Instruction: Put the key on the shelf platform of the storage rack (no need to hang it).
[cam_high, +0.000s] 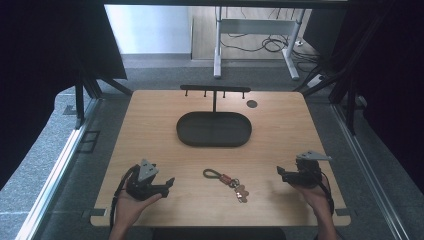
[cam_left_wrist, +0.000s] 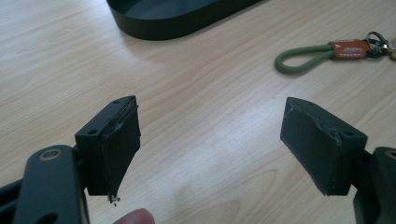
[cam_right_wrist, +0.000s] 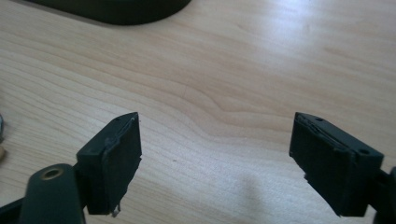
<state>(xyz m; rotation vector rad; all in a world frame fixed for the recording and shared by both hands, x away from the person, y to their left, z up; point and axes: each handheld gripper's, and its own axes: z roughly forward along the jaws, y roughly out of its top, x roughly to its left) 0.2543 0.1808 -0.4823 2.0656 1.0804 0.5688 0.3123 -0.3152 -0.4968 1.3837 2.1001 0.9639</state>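
A pale wooden table (cam_high: 150, 125) stands on grey carpet, dark curtains at either side and a desk frame with loose cables beyond it. Nothing looks started yet. The keychain (cam_high: 227, 180), a green cord loop with an orange tag and a small bunch of keys, lies flat near the front edge, midway between the two hands and touched by neither. The left gripper (cam_high: 167, 186) rests low beside it with its jaws spread wide and empty; the right gripper (cam_high: 281, 173) is the same, wide open and holding nothing. Farther back sits a dark oval tray (cam_high: 214, 129), and rising behind it a stand with a bar of small hooks (cam_high: 215, 90). I would guess the keys belong there. The way between is bare wood; a small dark disc (cam_high: 252, 103) lies off to the side.
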